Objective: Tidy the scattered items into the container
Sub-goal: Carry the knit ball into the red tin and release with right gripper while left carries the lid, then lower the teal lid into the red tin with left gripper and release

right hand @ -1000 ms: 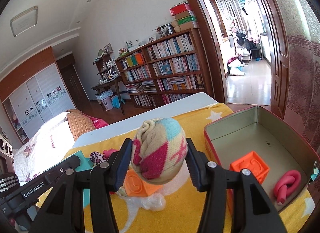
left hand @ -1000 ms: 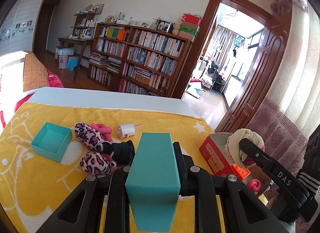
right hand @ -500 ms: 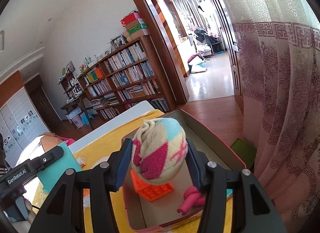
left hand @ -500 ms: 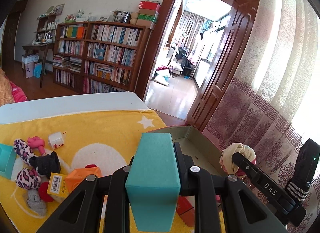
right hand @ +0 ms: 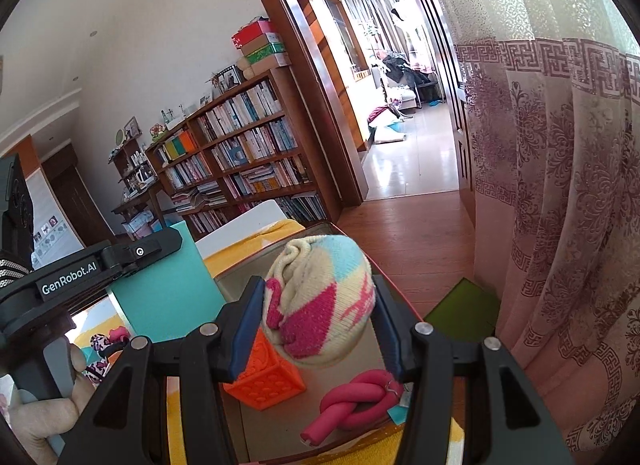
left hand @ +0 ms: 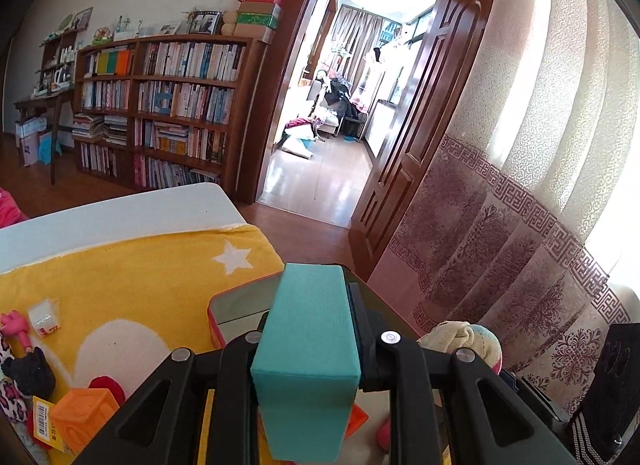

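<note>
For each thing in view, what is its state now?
Left gripper: shut on teal box.
Right gripper: shut on sock ball.
Tin: open, holds orange block and pink knot.
Door: open.

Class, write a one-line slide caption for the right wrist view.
Right gripper holds a knitted sock ball over the tin containing an orange block and pink knot.

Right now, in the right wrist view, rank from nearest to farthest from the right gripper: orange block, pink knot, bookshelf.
1. Orange block: in the tin, just under the right gripper, left.
2. Pink knot: in the tin, lower right; close to call with the block.
3. Bookshelf: far wall, left.
</note>
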`<state>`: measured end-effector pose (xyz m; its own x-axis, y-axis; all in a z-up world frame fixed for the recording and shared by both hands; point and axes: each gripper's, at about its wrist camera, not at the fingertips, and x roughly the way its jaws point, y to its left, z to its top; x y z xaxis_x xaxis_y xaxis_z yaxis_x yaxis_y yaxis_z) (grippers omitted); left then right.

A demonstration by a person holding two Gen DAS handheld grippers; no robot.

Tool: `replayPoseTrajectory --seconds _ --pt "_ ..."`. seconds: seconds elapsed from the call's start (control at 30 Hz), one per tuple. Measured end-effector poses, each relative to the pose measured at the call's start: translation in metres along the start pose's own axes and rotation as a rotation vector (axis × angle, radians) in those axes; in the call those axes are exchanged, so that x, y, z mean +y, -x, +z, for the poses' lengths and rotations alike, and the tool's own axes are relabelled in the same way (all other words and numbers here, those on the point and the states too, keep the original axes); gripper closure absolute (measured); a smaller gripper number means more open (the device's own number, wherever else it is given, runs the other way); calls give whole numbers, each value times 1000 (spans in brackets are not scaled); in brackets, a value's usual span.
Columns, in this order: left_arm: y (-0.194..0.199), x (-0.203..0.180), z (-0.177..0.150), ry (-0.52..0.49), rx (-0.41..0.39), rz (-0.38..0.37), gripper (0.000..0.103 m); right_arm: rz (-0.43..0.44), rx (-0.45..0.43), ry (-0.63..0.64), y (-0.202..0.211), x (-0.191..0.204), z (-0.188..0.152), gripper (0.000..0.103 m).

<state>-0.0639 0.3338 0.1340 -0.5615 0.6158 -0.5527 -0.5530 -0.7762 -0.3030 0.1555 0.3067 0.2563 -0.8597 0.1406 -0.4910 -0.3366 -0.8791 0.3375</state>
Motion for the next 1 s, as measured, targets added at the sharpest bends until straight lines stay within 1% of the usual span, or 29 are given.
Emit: replayPoseTrajectory --seconds 0.07,0.1,0.13,0.17,0.23,0.43,0.5,0.67,0.73,0.83,0.9,1.0 --pt "-9 1 1 8 32 -9 52 -10 0 -1 -3 -1 0 44" --pt "-11 1 -1 14 29 -4 25 -11 2 -3 -4 -2 0 43" --pt "-9 2 -4 18 6 8 19 -6 3 -7 -4 -3 0 39" --pt "-8 3 -6 14 -12 21 19 -5 1 -14 -5 -4 0 31" --pt "-8 7 -6 6 -16 30 19 -14 -12 -27 -3 -7 0 25" --pt "-1 34 -8 82 -10 20 19 -14 -9 -32 -4 -4 -2 25" --pt "4 44 -9 101 -12 27 19 -11 -3 -33 -6 -4 -3 25" --pt "15 73 -19 111 -16 89 19 -3 2 -42 -5 -3 -8 25" --pt "17 87 -24 127 -5 123 19 0 3 -40 -5 -2 -7 25" --pt "18 108 -32 164 28 145 19 5 4 -42 -4 -2 -8 25" --pt "16 114 -37 156 50 159 19 9 10 -45 -5 -2 -9 25" --pt "12 117 -43 136 58 188 19 13 22 -47 -8 -2 -11 25"
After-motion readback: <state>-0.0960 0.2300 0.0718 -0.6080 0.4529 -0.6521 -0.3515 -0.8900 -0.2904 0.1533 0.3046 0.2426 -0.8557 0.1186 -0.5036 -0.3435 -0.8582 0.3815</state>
